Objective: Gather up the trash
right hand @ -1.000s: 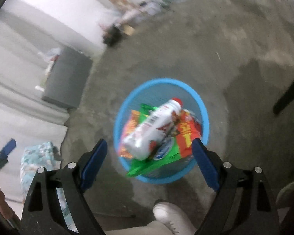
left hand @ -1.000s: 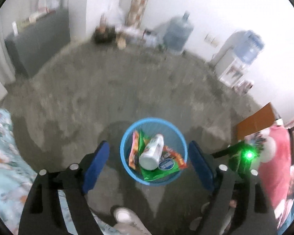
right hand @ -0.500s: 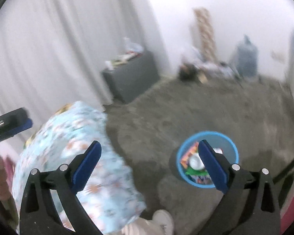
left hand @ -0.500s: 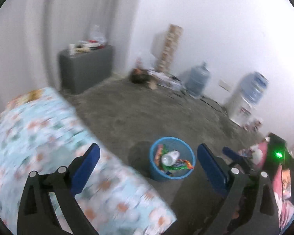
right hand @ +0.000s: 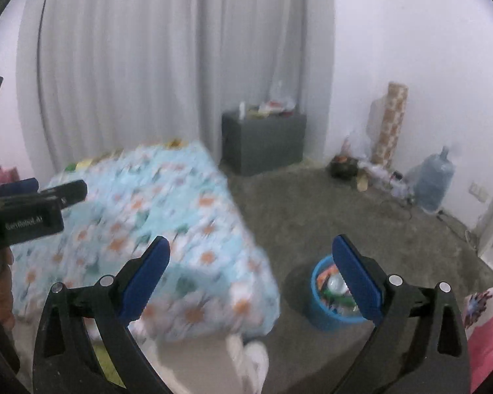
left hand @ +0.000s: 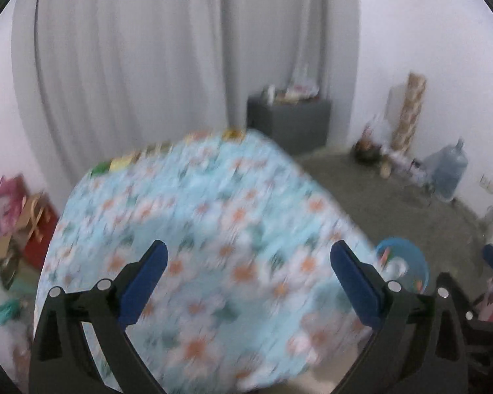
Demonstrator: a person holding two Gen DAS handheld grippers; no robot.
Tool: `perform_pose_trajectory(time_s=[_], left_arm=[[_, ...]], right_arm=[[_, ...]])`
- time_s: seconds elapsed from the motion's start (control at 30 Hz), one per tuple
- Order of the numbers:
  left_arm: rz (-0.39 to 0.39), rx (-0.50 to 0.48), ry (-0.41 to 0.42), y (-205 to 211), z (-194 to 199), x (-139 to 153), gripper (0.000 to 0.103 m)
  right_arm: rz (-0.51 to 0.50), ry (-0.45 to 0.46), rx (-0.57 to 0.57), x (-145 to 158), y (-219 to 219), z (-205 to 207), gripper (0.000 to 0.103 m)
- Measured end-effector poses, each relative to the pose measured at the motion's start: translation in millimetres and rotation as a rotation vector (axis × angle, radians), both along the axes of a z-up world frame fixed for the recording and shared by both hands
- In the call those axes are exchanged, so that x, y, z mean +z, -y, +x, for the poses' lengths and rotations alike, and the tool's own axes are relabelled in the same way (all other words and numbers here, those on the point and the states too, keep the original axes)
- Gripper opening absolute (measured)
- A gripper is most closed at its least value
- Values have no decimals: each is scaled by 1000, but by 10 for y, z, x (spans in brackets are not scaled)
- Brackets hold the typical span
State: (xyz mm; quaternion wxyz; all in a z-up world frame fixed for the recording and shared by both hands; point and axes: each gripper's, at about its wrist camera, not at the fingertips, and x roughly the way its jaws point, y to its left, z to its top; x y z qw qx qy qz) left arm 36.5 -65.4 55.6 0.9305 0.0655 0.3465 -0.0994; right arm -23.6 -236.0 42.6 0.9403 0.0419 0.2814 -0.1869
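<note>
The blue mesh basket (right hand: 323, 312) stands on the floor at the bed's corner, holding a white bottle and several bright wrappers. It also shows small at the right (left hand: 410, 262) in the left wrist view. My left gripper (left hand: 249, 262) hangs open over the floral bed sheet (left hand: 213, 229) with nothing between its fingers. My right gripper (right hand: 251, 262) is open and empty too, its right finger in front of the basket. Small green and yellow wrappers (left hand: 111, 165) lie blurred along the bed's far edge, also seen from the right wrist (right hand: 82, 164).
A grey cabinet (right hand: 263, 141) with clutter on top stands by the curtain. A water jug (right hand: 432, 184), a rolled mat (right hand: 391, 121) and floor clutter line the far wall. Boxes and bags (left hand: 19, 223) sit left of the bed. A shoe (right hand: 254, 361) is below.
Both views swung up and away from directly over the basket toward the bed. The basket now sits small at the lower right. Both pairs of jaws stand slightly wider.
</note>
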Motion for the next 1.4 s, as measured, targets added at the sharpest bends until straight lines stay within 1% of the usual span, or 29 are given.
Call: perform_pose_trajectory(time_s=[0.07,0.1,0.17,0.23,0.3,0.47,0.73,1.07,1.4], left_arm=[[24,46,-53,-96,1,-155,97],[30,76,-95,-158,-11,-252,97],[39,113,-162,-232,-12,-407,97],[49,135,-197,-272,-13,-520,97],[58,151,-223,-323,-24,-590,97],[81,175,-202,-337,-66,-624,97],[135,126,-194,-185,-62,-650,97],[149,88,-182,-46,-74,-626,97],[149,96,-173,-64,-76,-610,97]], right_arm=[[3,-61,19,-105,-69,41,95],[8,-107,29,-160,-137,71,95],[14,-167,37,-293,-180,119,95],[11,-213,43,-390,-203,131,95],[19,-234,47,-438,-248,127,95],[41,-267,20,-492,-197,83,95],[46,-306,-18,-554,-91,49,95],[46,-301,-52,-540,21,-21,95],[43,-303,-38,-533,-6,-7,95]])
